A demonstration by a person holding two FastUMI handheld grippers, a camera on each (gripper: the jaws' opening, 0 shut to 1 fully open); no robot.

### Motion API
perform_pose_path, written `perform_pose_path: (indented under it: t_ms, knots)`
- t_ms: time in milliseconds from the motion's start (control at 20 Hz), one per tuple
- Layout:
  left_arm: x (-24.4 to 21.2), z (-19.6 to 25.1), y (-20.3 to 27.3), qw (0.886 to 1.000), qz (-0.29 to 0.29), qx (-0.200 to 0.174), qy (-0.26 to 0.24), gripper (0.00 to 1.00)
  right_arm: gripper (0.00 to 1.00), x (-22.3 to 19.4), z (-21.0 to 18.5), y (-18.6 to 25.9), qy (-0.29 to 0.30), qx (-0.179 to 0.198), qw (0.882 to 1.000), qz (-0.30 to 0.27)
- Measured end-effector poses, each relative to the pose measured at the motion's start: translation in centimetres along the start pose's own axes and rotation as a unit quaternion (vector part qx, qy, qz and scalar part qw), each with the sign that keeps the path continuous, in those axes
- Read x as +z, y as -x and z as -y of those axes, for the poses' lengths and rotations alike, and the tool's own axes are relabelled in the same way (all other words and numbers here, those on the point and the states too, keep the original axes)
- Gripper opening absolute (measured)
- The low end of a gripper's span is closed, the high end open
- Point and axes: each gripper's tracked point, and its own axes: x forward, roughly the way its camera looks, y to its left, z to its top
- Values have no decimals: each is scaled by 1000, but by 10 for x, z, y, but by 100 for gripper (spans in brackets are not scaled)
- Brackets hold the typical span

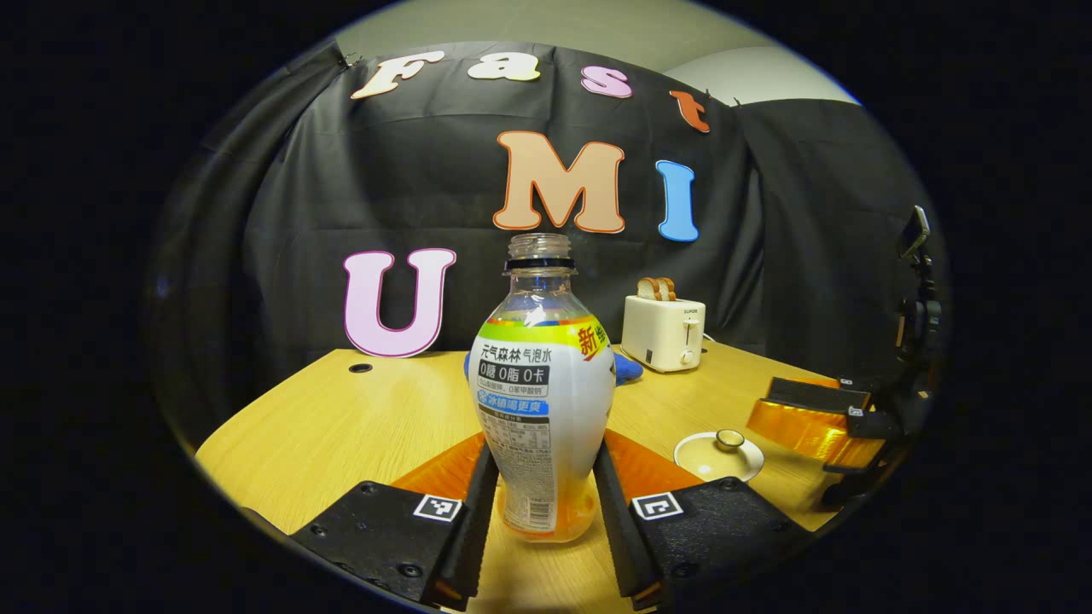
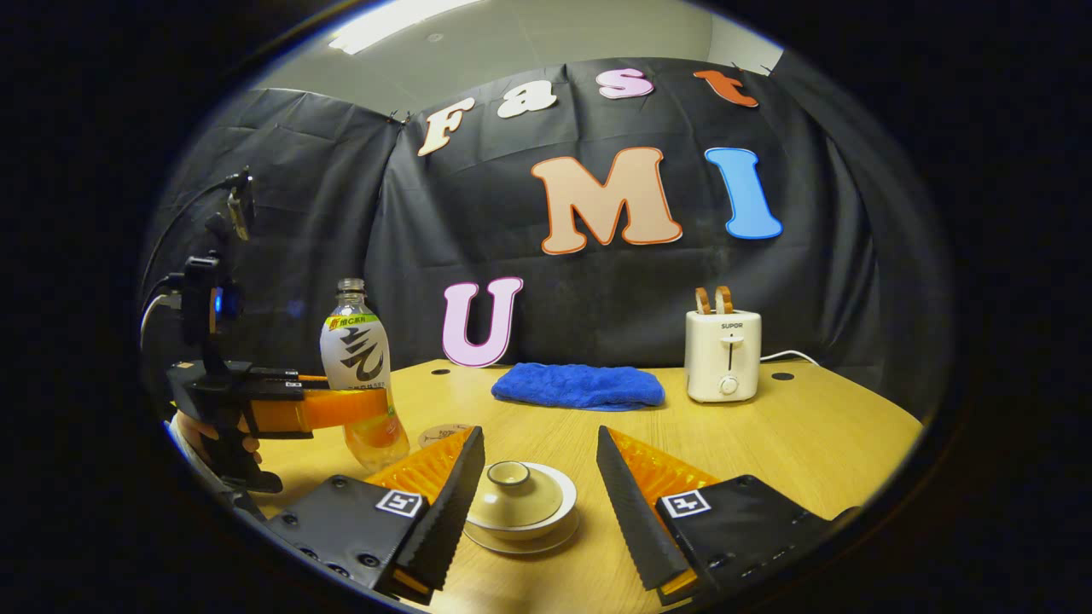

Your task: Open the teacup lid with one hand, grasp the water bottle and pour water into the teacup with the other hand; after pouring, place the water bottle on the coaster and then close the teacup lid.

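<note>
- On the wooden table (image 2: 810,435), left gripper (image 1: 544,486) is clenched on the water bottle (image 1: 542,401), uncapped and upright.
- Right gripper (image 2: 537,486) is spread wide, fingers flanking the teacup (image 2: 520,512) untouched, its lid (image 2: 512,495) on.
- Coaster (image 2: 439,435) just beside the bottle.

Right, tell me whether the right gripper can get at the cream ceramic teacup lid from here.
Probably yes: the right gripper is open, its fingers flank the cream ceramic teacup lid, and nothing lies between them.
</note>
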Motion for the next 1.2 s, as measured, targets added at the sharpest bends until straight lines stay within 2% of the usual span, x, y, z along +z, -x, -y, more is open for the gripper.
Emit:
perform_pose_path:
  t_ms: [350, 400, 550, 700, 850, 900, 950, 1200]
  knots:
    - [13, -9, -30, 1000, 8, 11, -17, 57, 87, 14, 32, 18, -6, -29, 999, 18]
    - [13, -10, -34, 1000, 9, 13, -18, 57, 85, 19, 36, 21, -9, -31, 999, 27]
    - [11, -14, -48, 1000, 1, 17, -14, 57, 88, 29, 48, 26, -17, -40, 998, 41]
    - [12, -23, -62, 999, 0, 28, -22, 57, 85, 31, 58, 29, -21, -47, 998, 43]
    - [6, -30, -75, 999, -8, 36, -19, 57, 87, 29, 64, 30, -20, -50, 998, 41]
    - [4, -32, -78, 999, -9, 39, -16, 57, 83, 28, 65, 30, -19, -51, 998, 38]
    - [2, -34, -83, 999, -12, 40, -12, 57, 87, 28, 67, 31, -18, -52, 998, 39]
    - [-7, -47, -101, 998, -17, 56, -13, 57, 87, 31, 73, 33, -20, -56, 997, 42]
